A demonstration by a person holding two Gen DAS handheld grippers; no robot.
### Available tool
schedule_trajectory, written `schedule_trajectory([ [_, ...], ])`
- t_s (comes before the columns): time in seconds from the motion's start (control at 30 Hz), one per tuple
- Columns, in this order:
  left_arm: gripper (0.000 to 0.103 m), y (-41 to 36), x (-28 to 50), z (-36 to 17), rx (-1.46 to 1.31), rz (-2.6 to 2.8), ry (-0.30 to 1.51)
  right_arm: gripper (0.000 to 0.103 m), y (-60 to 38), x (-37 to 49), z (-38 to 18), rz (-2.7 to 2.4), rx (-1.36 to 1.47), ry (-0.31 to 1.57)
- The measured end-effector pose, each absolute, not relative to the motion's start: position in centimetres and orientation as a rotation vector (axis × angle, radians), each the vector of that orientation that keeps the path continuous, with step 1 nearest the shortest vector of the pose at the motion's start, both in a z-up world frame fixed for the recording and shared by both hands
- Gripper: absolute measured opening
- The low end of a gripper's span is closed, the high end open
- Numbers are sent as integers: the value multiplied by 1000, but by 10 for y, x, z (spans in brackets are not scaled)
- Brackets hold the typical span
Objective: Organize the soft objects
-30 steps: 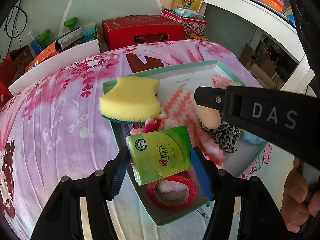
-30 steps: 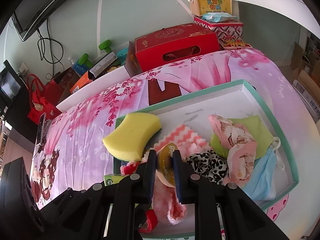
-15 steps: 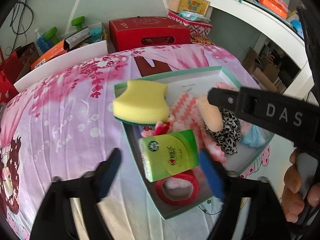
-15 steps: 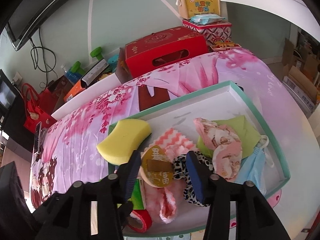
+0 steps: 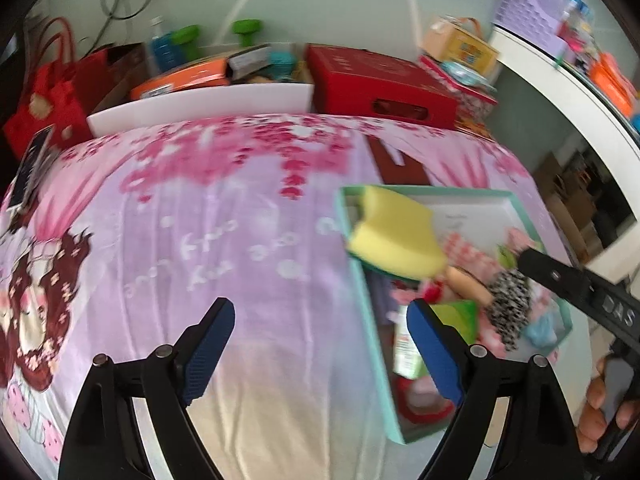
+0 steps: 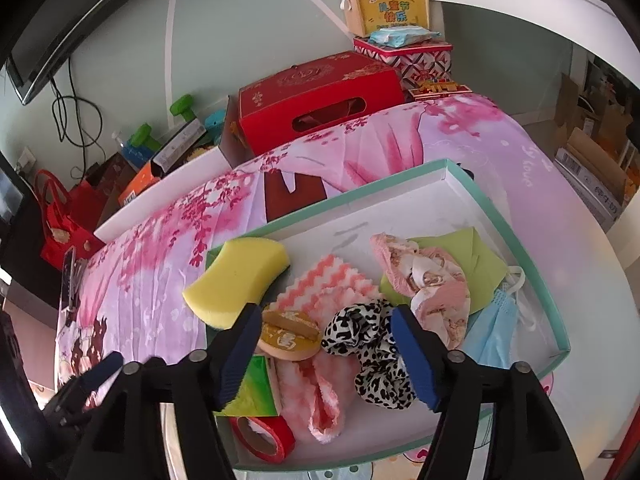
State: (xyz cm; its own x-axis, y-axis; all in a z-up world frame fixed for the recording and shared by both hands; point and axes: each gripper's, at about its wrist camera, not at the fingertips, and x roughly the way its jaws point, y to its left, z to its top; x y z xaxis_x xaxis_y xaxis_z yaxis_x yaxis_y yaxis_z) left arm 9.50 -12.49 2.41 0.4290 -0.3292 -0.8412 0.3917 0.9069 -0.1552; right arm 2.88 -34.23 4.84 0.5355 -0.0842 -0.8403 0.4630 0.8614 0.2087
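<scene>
I had both tools spread wide with nothing between their blue pads. My left gripper (image 5: 320, 344) hung over the pink floral bedspread (image 5: 208, 216), just beside the near-left wall of the teal-rimmed tray (image 6: 516, 232). My right gripper (image 6: 326, 354) sat low over the tray's near half.

The soft things lay heaped in that tray. The yellow sponge (image 6: 236, 280) was a waisted block with a dark green underside, propped on the far-left corner of the rim, its long axis running from near-left to far-right. Beside it lay a pink-and-white zigzag cloth (image 6: 332, 284). A round tan powder puff (image 6: 288, 338) rested between my right fingers, touching a leopard-print scrunchie (image 6: 368, 352). A green tissue pack (image 6: 256, 388) stood at the near-left, next to a red tape roll (image 6: 264, 436). Farther right were a crumpled pink floral fabric (image 6: 424, 284), a lime green cloth (image 6: 468, 256) and a blue face mask (image 6: 492, 328).

The left view was blurred.
</scene>
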Motion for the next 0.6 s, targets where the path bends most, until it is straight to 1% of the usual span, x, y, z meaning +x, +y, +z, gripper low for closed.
schedule_trajectory([
  [0.13, 92, -113, 102, 19, 59, -377, 1041, 79, -338, 32, 44, -333, 415, 979],
  [0.2, 92, -108, 105, 16, 48, -352, 1048, 87, -337, 32, 43, -337, 402, 985],
  [0.27, 94, -104, 107, 14, 37, -324, 1053, 90, -336, 32, 42, -338, 397, 990],
  [0.33, 100, -100, 109, 12, 32, -300, 1056, 95, -336, 33, 42, -340, 395, 993],
  [0.37, 101, -97, 110, 10, 30, -284, 1056, 100, -336, 33, 41, -342, 392, 994],
  [0.4, 101, -97, 110, 10, 30, -274, 1055, 103, -336, 33, 40, -343, 387, 996],
  [0.6, 101, -90, 114, 7, 26, -234, 1063, 103, -337, 33, 38, -353, 373, 1008],
])
